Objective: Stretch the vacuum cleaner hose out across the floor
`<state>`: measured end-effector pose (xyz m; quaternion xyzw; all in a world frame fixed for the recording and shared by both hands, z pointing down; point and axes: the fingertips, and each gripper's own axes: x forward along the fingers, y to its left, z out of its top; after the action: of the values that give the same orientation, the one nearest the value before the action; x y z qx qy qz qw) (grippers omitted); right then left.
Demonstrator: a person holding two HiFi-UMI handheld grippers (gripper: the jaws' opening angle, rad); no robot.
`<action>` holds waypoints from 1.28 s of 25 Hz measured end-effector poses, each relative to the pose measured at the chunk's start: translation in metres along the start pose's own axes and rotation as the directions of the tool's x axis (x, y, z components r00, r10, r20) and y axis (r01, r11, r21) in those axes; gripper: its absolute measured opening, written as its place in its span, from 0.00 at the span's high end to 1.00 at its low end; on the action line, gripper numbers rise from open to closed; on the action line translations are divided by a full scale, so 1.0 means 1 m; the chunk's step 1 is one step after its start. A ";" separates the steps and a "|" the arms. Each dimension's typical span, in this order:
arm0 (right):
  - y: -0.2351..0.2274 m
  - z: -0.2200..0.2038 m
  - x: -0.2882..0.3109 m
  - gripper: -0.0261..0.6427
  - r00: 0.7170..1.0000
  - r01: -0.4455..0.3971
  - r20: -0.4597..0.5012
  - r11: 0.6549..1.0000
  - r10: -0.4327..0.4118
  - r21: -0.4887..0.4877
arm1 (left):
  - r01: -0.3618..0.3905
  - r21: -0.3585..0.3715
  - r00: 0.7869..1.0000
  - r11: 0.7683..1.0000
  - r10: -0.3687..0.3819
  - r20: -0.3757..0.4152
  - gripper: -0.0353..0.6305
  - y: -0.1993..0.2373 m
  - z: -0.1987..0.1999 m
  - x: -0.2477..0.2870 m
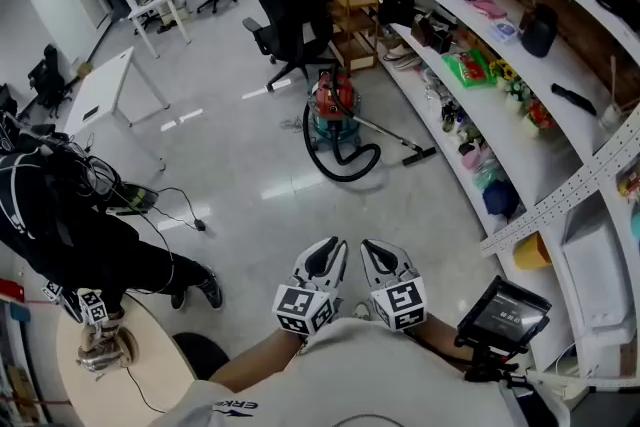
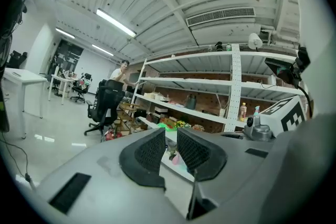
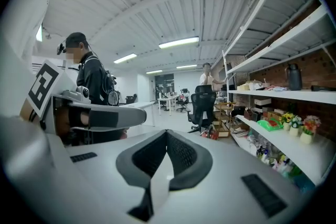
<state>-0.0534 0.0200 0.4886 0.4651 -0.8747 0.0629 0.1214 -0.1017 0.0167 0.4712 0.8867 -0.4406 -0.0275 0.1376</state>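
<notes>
We hold both grippers low at bottom centre of head view, side by side, touching nothing. Left gripper (image 1: 325, 257): jaws parted by narrow gap, nothing between them. Right gripper (image 1: 386, 255): jaws clenched tip to tip, empty. Vacuum cleaner (image 1: 333, 103) sits well apart at upper centre, on floor beside shelves (image 1: 560, 130). Its hose (image 1: 350, 178) lies looped on floor just below it.

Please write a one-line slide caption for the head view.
Left gripper and right gripper, both empty, face a vacuum cleaner with its hose curled on the floor.
</notes>
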 end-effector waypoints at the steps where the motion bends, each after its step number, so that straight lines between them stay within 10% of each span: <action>1: -0.004 0.001 0.003 0.96 1.000 -0.005 -0.001 1.000 0.005 0.000 | -0.005 0.000 1.000 1.000 0.005 0.001 0.84 0.002 0.001 0.006; 32: -0.047 0.060 0.202 0.96 0.999 0.049 -0.005 0.999 -0.049 0.016 | 0.009 -0.008 1.000 1.000 -0.009 -0.003 0.84 0.183 0.060 0.104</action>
<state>-0.1320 -0.1807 0.4853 0.4871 -0.8622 0.0681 0.1209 -0.1898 -0.1838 0.4701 0.8882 -0.4363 -0.0285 0.1416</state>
